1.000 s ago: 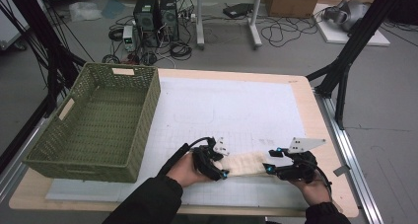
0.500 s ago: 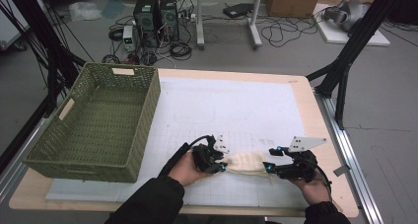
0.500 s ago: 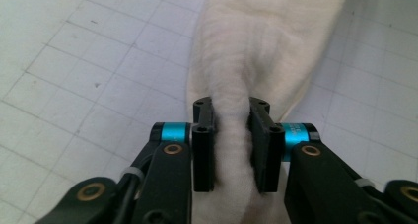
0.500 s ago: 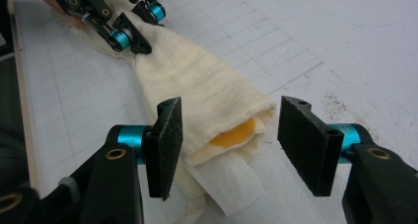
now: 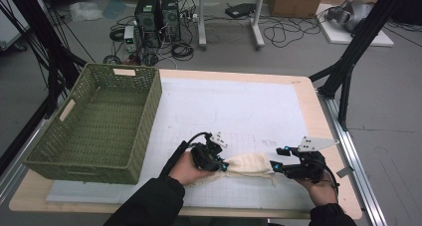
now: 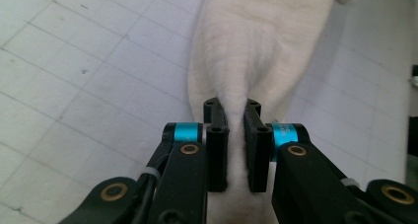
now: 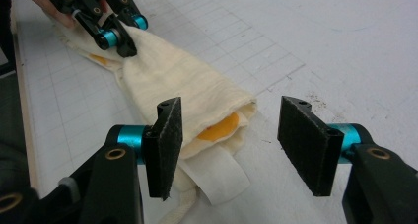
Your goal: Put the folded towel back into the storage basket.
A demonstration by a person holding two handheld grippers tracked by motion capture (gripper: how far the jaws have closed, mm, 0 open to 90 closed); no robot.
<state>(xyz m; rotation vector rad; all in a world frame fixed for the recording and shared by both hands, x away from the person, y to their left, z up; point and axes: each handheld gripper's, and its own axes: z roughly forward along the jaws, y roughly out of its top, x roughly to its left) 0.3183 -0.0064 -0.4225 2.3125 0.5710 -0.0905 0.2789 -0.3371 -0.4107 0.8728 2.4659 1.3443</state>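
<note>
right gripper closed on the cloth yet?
No. The right gripper has its fingers spread wide, with the cloth end between them but unpinched.

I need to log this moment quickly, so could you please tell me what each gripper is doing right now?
Left gripper: has just been closing, now pinched shut on the cream cloth.
Right gripper: open, cloth end between its fingers, not clamped.

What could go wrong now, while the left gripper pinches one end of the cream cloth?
The left gripper, whose jaws have just been closing, pinches a narrow fold of the cream cloth; it might slip out. The right gripper is open around the other end, so lifting now could unfold the loose layers and strap there.
</note>
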